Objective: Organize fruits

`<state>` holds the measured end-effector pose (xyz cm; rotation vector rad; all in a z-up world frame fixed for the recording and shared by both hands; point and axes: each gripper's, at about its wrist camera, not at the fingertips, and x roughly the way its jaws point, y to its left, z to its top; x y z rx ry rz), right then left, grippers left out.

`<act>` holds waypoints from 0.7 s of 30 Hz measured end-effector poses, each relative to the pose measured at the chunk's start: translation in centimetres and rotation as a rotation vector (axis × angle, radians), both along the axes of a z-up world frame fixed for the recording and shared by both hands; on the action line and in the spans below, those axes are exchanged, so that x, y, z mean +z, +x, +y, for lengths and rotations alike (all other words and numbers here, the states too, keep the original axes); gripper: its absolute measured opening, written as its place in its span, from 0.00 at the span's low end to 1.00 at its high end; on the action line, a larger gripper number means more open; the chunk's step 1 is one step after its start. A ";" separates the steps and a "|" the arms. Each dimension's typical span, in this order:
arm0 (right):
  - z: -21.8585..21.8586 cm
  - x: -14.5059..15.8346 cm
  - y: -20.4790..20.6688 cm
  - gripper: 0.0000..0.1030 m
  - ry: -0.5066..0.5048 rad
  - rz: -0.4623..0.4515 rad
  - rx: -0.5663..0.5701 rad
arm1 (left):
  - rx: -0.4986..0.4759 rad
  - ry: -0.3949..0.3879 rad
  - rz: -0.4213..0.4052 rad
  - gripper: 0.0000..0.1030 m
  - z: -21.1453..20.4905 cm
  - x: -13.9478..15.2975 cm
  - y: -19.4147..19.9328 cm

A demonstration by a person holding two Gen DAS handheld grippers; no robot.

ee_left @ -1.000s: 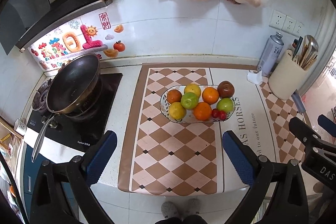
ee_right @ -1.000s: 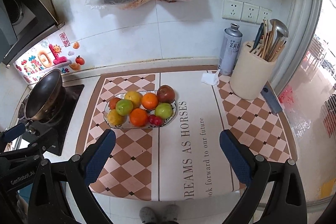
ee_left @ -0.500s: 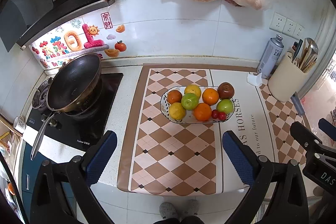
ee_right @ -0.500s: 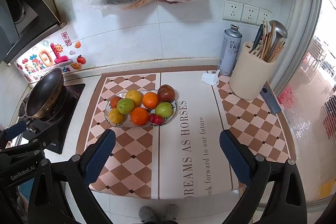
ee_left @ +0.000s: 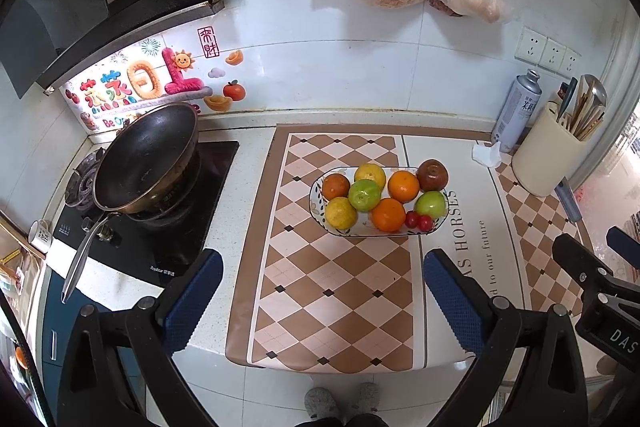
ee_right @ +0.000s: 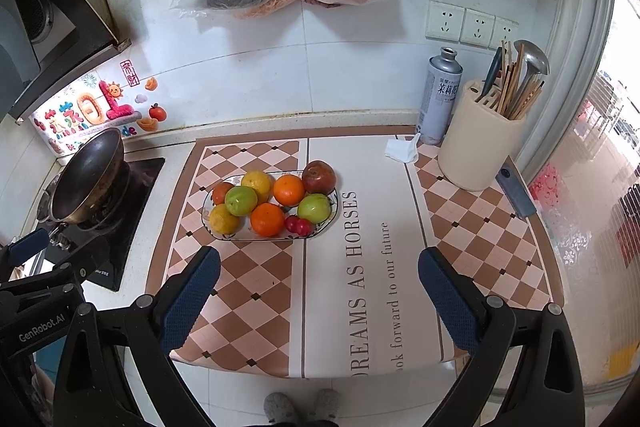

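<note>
While fruit plate sits on checkered mat; left claw, right claw both released, empty

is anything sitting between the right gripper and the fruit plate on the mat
Nothing visible does. The right gripper hangs open over bare checkered brown and cream mat, and the patterned oval plate of oranges, apples and lemons lies just beyond its fingertips. The cream utensil holder and grey spray can stand off to the right.
</note>
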<state>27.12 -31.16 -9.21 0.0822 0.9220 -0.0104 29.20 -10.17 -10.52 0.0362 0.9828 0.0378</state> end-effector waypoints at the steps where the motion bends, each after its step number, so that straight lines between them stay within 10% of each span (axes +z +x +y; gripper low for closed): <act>1: 0.0 0.1 -0.1 0.98 -0.002 -0.001 0.001 | 0.004 0.000 -0.002 1.00 0.1 0.1 -0.1; 21: 0.1 0.5 -0.4 0.98 -0.001 -0.001 0.015 | 0.009 -0.010 -0.013 1.00 -0.2 0.5 -0.7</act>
